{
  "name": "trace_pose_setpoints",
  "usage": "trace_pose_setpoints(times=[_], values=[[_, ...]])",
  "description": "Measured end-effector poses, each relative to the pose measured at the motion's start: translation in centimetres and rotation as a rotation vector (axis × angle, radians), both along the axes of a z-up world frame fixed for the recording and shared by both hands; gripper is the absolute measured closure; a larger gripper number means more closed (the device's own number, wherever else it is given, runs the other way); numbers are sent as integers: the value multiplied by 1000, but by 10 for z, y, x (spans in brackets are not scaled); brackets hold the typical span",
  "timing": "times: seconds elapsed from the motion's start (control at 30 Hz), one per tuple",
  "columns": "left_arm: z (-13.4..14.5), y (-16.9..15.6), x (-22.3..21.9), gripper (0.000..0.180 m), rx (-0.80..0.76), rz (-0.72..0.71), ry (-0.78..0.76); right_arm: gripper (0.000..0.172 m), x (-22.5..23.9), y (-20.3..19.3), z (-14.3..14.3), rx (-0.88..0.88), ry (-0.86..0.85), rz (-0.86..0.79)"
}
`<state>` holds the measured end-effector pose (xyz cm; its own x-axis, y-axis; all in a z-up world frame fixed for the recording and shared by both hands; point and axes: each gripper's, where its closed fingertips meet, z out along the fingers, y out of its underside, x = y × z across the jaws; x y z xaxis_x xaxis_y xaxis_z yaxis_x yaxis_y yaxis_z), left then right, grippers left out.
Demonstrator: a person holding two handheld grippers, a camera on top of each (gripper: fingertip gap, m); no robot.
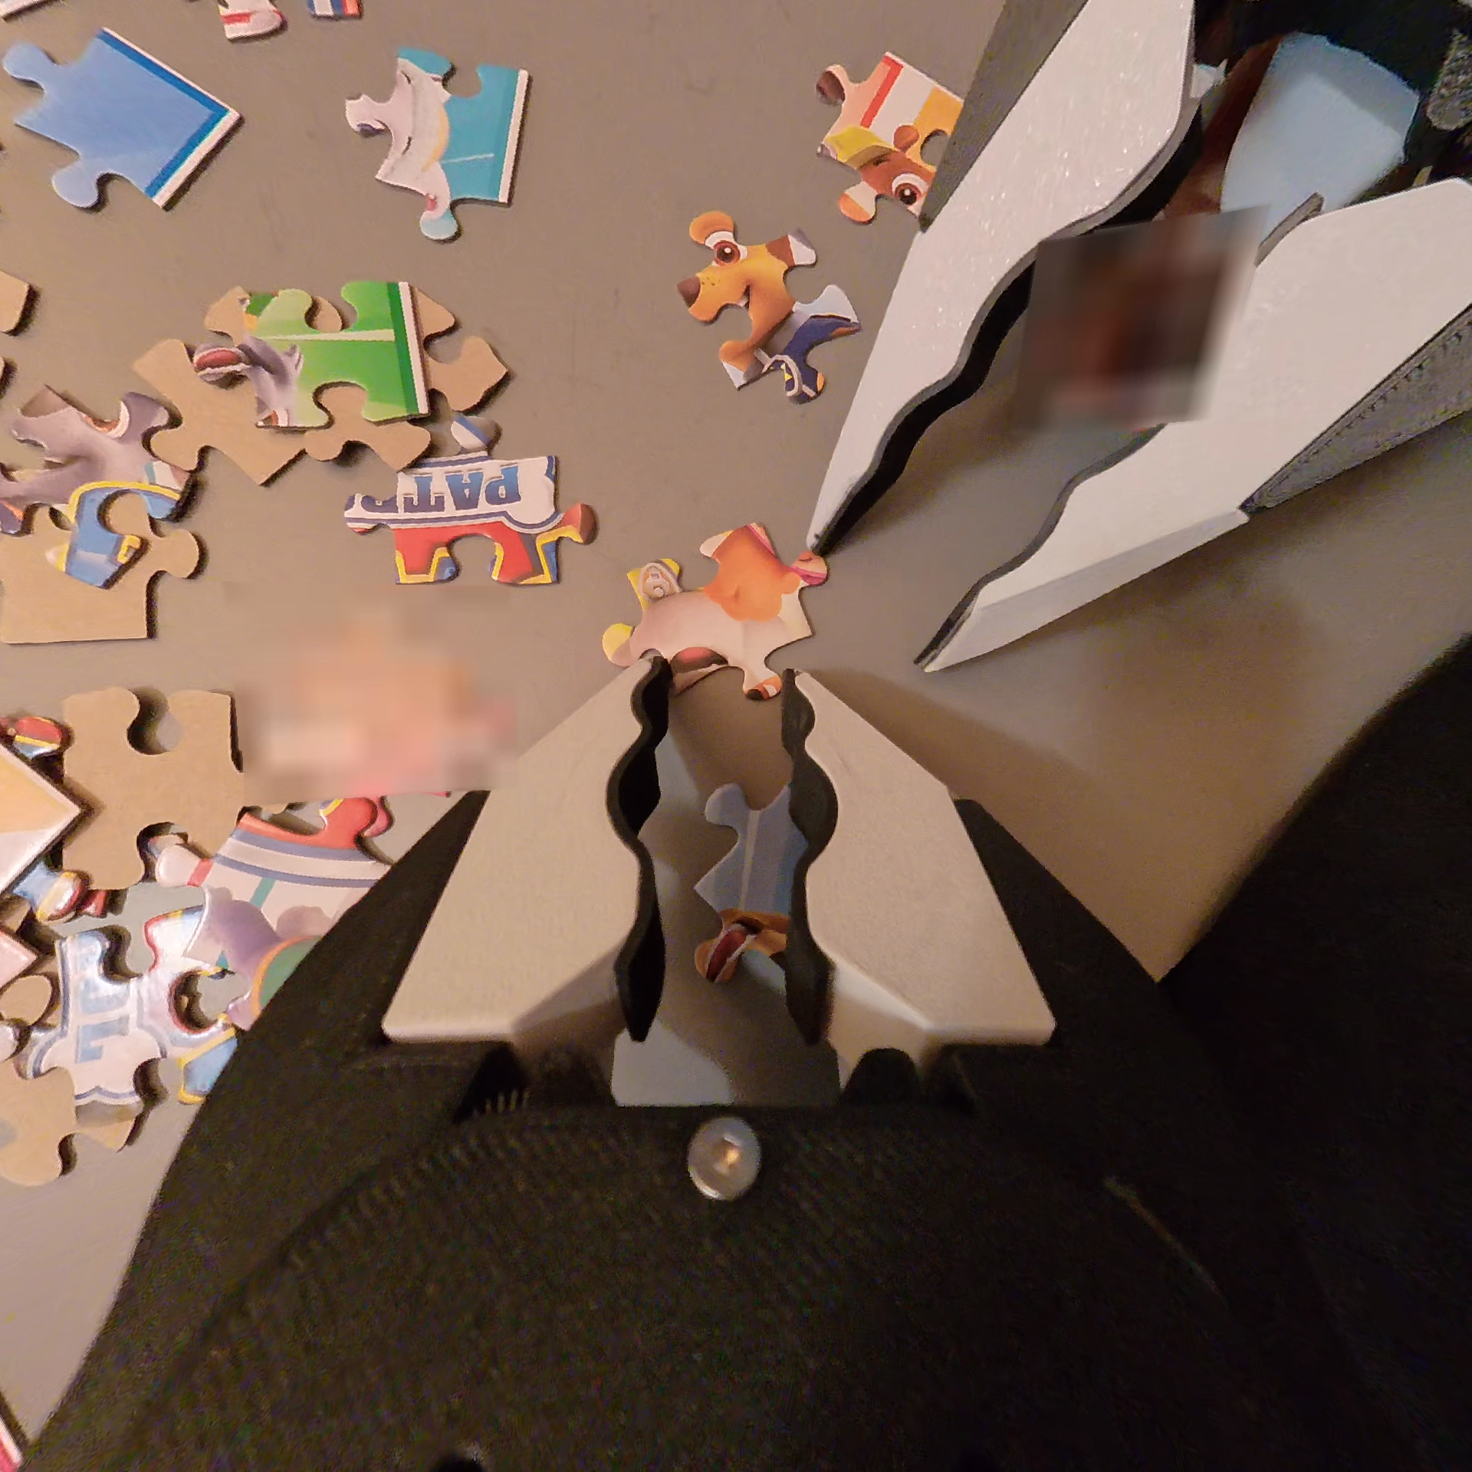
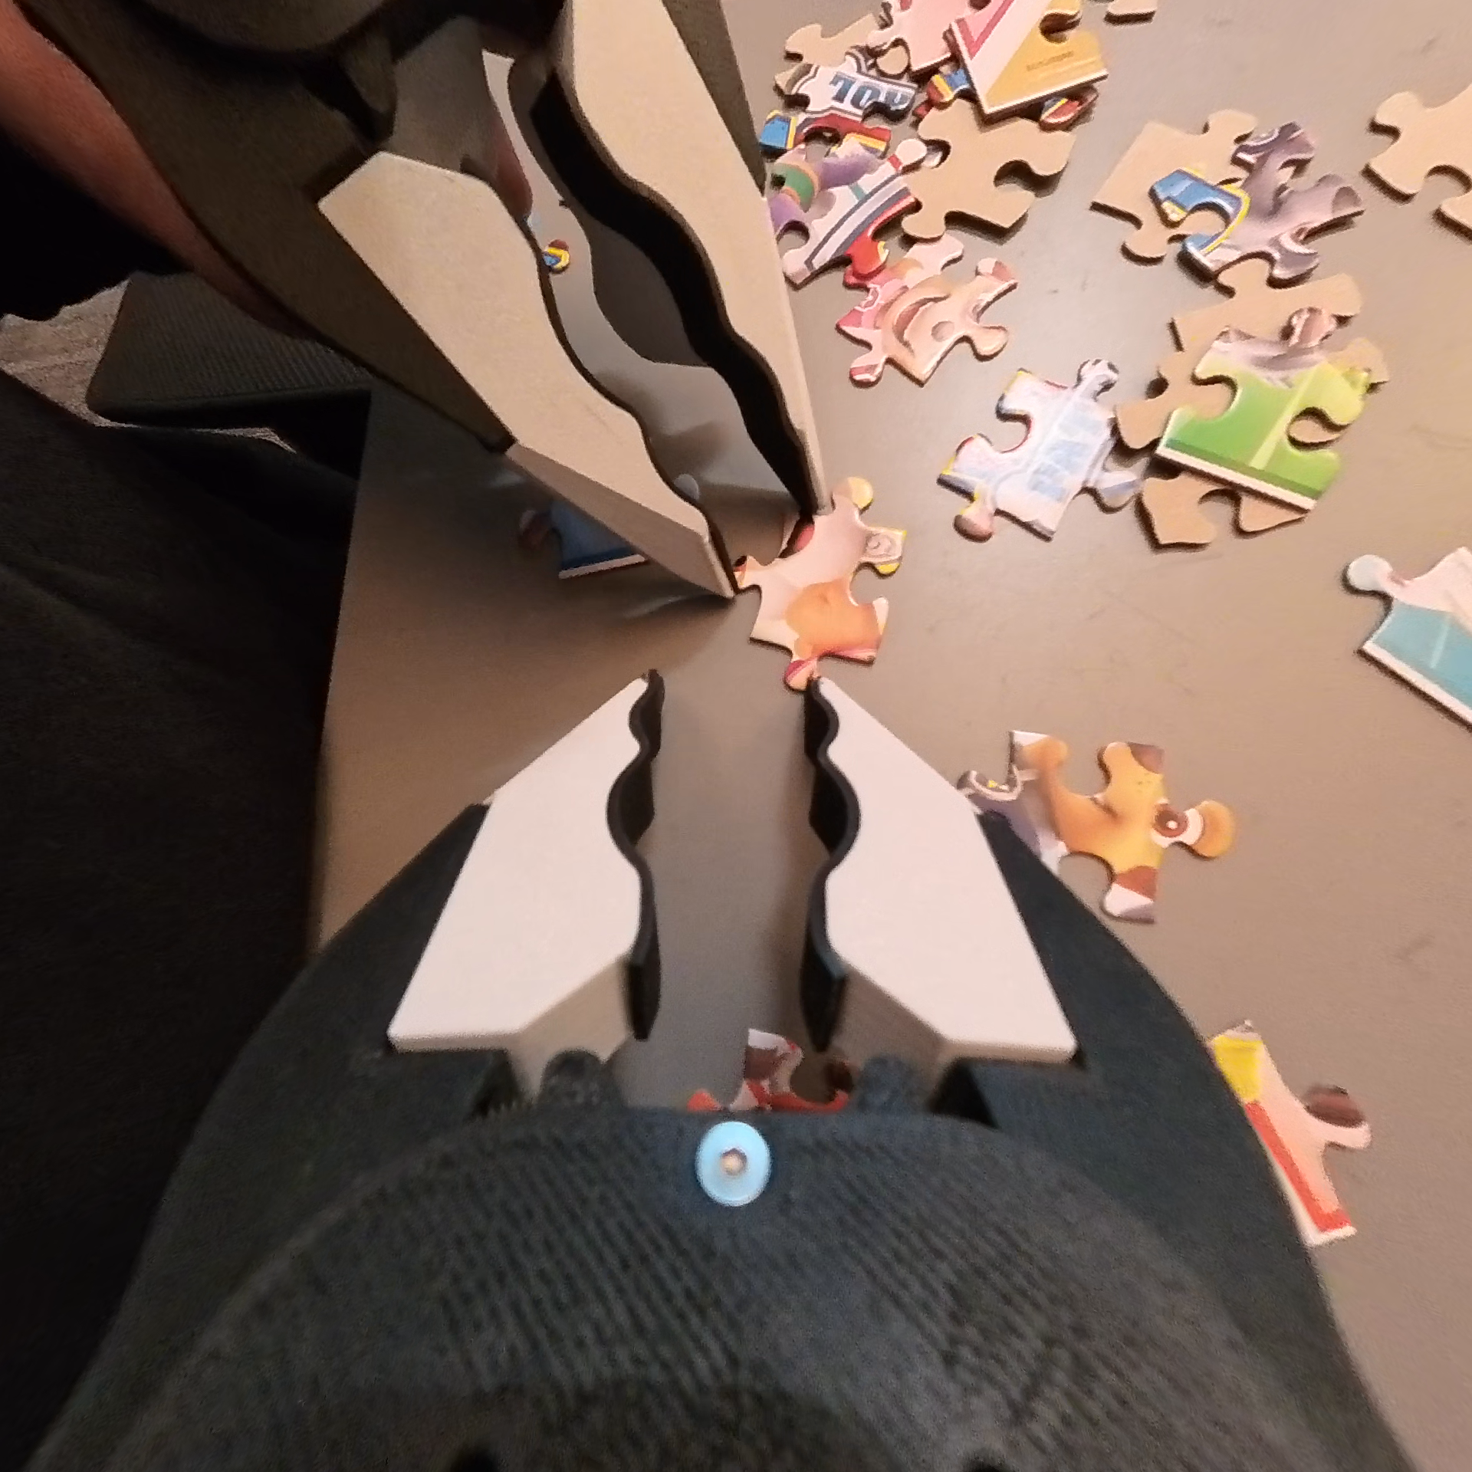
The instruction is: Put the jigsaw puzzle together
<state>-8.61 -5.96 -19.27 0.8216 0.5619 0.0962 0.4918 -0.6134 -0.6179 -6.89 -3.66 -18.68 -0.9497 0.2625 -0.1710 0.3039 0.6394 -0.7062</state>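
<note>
A: 2 sets of tongs low over the grey table, both meeting at 1 orange-and-white puzzle piece.
B: Left tongs?
A: Narrowed onto the near edge of that piece, 1 tip pressed against each side, piece lying flat near the table's edge.
B: Right tongs?
A: Apart, only bare table between them; 1 fingertip just touching the piece's pink knob.
B: Round about?
A: Dog-face piece near, beyond. Lettered red-and-blue piece to the left. Heap of loose pieces farther left, several face down.
</note>
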Motion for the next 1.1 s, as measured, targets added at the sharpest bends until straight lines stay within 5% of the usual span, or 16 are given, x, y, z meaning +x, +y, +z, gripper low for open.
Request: trace_pose_setpoints(times=[0.67,0.97,1.1], values=[[18,-15,-4,154,114,20,-74,139,-7,9,8,-23,33,-44],[23,-64,-41,151,33,159,6,139,-9,10,10,-33,40,-51],[12,-91,-67,134,-63,291,62,139,-9,10,11,-31,45,-52]])
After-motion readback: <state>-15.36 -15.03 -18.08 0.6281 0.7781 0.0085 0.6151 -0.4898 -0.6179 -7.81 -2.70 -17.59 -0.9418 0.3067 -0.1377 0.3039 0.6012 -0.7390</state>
